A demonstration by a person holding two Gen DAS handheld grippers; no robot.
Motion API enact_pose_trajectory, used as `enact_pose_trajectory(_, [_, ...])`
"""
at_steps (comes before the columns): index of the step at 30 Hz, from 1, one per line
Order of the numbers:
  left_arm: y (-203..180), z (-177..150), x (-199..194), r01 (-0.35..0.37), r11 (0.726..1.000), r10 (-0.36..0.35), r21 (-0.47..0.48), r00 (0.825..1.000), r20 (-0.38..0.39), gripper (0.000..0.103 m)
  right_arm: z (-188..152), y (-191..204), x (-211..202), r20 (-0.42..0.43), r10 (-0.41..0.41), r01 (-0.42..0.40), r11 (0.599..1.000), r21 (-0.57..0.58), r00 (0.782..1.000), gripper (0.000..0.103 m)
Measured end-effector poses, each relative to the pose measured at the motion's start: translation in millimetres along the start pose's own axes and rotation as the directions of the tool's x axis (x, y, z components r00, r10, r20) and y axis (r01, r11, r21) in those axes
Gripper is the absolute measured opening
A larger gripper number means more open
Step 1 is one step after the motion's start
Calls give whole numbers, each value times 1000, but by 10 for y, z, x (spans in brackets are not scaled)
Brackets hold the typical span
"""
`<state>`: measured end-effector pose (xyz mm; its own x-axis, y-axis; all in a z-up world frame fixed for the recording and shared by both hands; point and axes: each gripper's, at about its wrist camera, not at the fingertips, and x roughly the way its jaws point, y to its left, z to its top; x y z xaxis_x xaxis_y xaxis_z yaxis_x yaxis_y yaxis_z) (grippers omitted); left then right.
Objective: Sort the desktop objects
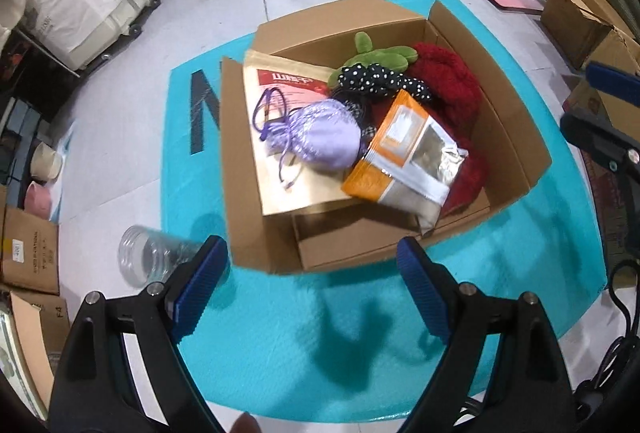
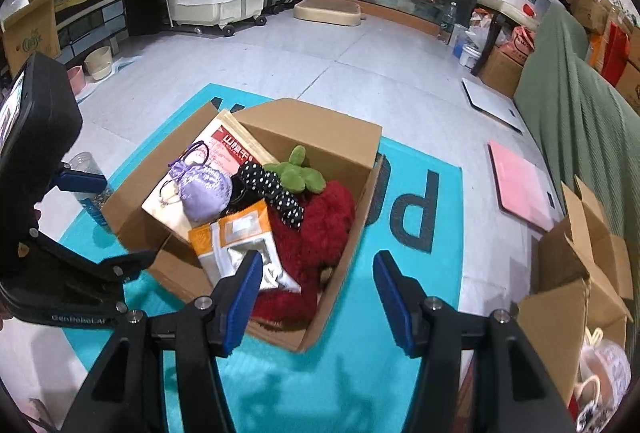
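Left wrist | cardboard box (image 1: 516,137) ahead of left tongs (image 1: 312,265) | both tongs wide, empty

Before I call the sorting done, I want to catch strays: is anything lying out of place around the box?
Yes. A clear plastic jar lies tipped on its side on the floor at the teal mat's edge, outside the cardboard box, while the other items are piled inside. Both claws, left and right, are open and empty.
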<state>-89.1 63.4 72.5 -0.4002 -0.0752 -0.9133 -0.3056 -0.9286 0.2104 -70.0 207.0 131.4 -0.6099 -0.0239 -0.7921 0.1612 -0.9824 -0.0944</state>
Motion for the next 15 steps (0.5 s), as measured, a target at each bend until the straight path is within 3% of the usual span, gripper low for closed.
enact_pose_trajectory(5, [-5, -168, -115, -27, 1000, 27, -1, 1000, -7, 86, -157, 21, -138, -21, 3, -2, 999, 34, 1000, 58])
enact_pose_trajectory(11, [-37, -390, -244, -3, 1000, 3, -13, 999, -35, 86, -415, 78, -287, -48, 12, -8, 997, 75, 999, 58])
enact_pose_trajectory(15, [-75, -535, -342, -51, 999, 51, -10, 998, -43, 86, -570, 120, -386, -77, 20, -13, 995, 100, 997, 58])
